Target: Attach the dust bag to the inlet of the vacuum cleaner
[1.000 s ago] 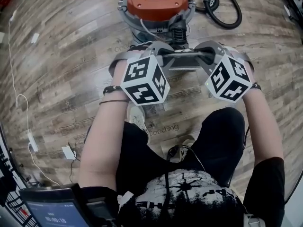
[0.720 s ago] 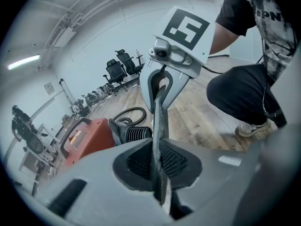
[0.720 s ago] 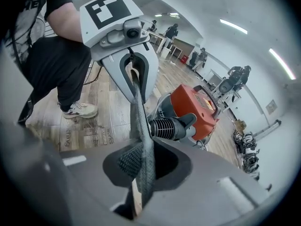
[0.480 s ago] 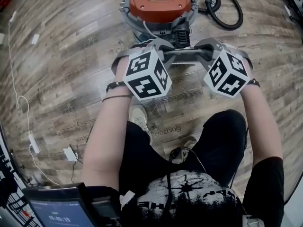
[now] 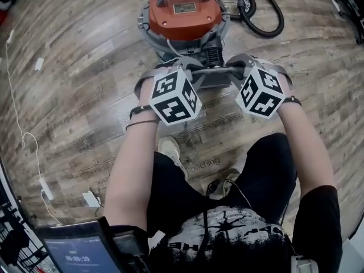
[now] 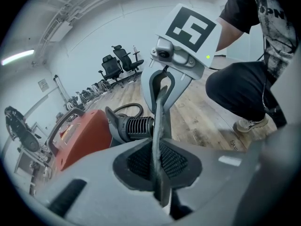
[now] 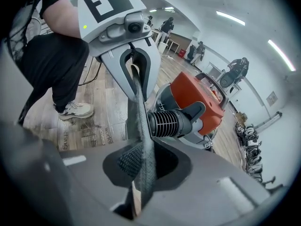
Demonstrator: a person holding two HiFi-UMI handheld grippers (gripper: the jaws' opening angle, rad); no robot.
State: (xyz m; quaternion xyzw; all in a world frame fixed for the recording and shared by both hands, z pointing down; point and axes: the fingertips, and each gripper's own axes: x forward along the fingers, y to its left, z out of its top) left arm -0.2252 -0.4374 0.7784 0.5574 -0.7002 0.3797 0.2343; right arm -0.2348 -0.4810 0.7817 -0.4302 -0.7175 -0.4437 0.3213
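Observation:
The orange vacuum cleaner [image 5: 185,10] stands on the wooden floor, its black ribbed inlet [image 5: 212,56] facing me. I hold the flat grey dust bag [image 5: 216,75] between both grippers, just in front of the inlet. My left gripper [image 5: 190,68] is shut on the bag's left edge, my right gripper [image 5: 240,66] on its right edge. In the left gripper view the bag's thin edge [image 6: 159,126] runs up from the shut left gripper [image 6: 157,164], beside the inlet [image 6: 138,126]. The right gripper view shows the same: the bag's edge [image 7: 140,126], the right gripper [image 7: 141,171] and the inlet [image 7: 169,122].
A black hose [image 5: 259,10] coils behind the vacuum at the right. White cables [image 5: 23,129] and a plug adapter [image 5: 91,199] lie on the floor at the left. The person's shoe [image 5: 170,149] and knees are just below the grippers. A tablet screen [image 5: 74,255] shows at the bottom left.
Both grippers have carried the bag downward and nearer to the vacuum's inlet. Their grip on the bag is unchanged.

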